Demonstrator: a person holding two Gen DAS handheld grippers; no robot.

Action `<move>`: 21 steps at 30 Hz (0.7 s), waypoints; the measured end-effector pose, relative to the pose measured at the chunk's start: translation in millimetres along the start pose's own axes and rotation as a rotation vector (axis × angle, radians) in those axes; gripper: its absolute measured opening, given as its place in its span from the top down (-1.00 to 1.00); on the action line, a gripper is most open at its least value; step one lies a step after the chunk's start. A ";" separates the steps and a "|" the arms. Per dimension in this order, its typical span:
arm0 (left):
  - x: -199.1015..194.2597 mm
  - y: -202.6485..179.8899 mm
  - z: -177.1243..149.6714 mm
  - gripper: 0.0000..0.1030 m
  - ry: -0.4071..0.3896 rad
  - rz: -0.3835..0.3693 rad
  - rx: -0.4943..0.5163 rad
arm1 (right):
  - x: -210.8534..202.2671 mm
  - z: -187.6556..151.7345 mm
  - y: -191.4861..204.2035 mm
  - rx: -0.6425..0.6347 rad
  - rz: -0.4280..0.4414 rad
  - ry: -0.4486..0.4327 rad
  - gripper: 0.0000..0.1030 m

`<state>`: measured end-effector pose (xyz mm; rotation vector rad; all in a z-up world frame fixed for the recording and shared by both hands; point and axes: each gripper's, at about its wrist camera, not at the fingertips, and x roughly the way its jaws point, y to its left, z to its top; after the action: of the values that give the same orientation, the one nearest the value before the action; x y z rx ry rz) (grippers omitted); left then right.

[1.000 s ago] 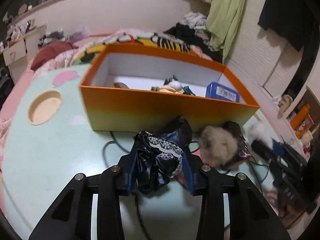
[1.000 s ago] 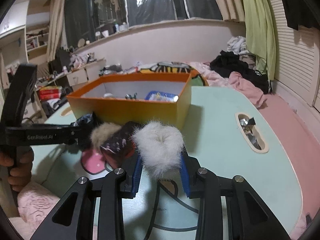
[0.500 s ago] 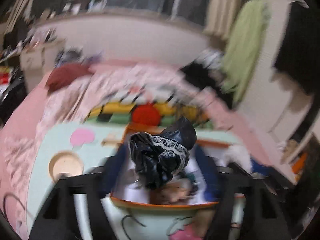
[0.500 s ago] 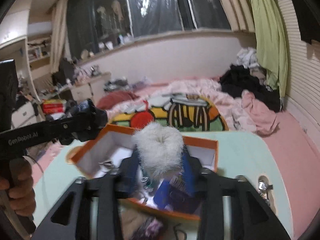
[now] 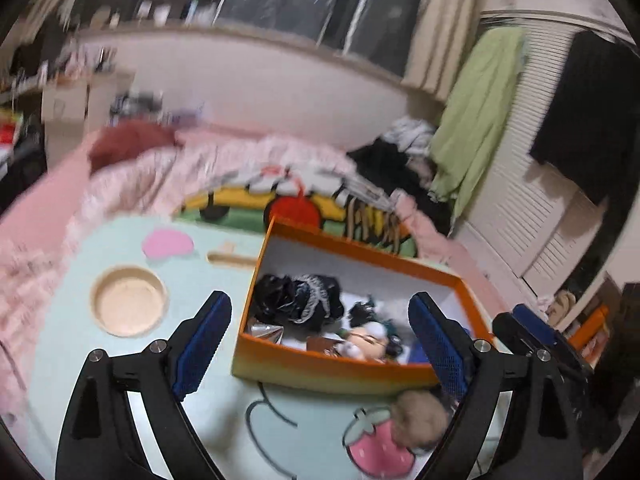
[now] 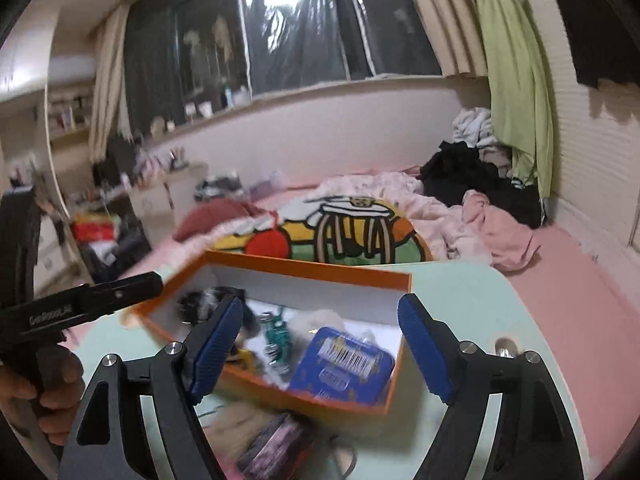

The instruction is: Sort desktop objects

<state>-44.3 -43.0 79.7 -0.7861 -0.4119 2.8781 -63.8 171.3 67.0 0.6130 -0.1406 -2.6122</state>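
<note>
Bedroom interior, night outside. A wide window (image 6: 304, 32) with dark panes and reflected lamp glare runs along the far wall, flanked by cream curtains (image 6: 106, 80). Below it a pale ledge (image 6: 320, 92) carries small bottles and ornaments. A green garment (image 6: 516, 64) hangs against white louvred doors (image 5: 532, 216). The bed (image 6: 360, 216) bears pink bedding, a cartoon-print blanket and heaped dark clothing (image 6: 472, 176). Cluttered shelving (image 6: 68, 116) stands at left. Motion blur obscures finer detail.
</note>
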 end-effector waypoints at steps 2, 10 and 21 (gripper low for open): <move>-23.7 -9.6 -10.8 -0.75 -0.016 -0.004 0.070 | -11.9 -9.1 1.5 0.012 0.016 0.048 -0.68; -3.4 -12.3 -71.8 -0.75 0.285 0.042 0.182 | -13.5 -76.2 6.5 -0.053 -0.149 0.274 -1.00; 14.8 -29.7 -104.6 -0.80 0.300 0.159 0.298 | -4.5 -94.1 -3.2 -0.051 -0.147 0.337 -1.00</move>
<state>-1.6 11.9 -5.2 -1.2103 0.1157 2.7947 -19.8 176.5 -16.1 1.0685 0.0803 -2.5948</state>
